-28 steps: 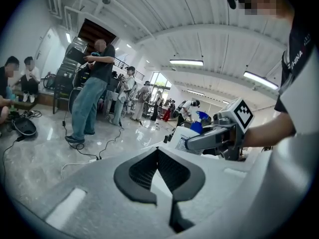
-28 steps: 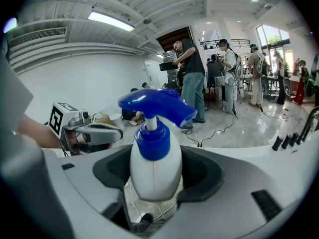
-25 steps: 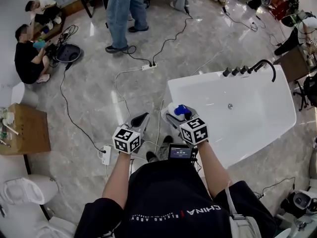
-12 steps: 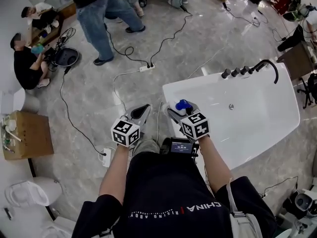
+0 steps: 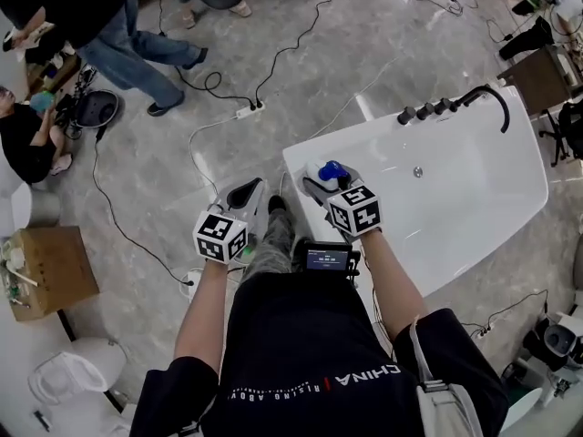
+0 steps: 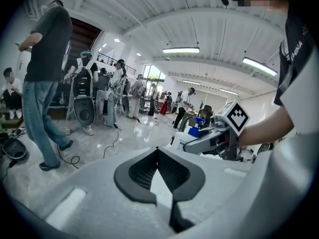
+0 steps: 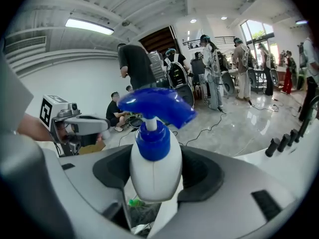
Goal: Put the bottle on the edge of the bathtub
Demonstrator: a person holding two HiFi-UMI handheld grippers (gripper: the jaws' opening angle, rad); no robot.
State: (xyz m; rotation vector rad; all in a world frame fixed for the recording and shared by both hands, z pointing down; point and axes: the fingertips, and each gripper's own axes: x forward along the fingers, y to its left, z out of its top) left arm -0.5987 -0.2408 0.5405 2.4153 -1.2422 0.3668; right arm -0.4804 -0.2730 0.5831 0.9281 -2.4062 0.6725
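My right gripper (image 7: 159,159) clamps the bottle (image 7: 152,176); its own view shows the white body, the head view little beyond the blue pump (image 5: 332,169). Beside it, my left gripper (image 6: 158,152) is closed, empty.

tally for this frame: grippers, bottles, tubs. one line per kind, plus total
grippers: 2, the left gripper and the right gripper
pump bottle: 1, white with a blue pump head
bathtub: 1, white
total: 4
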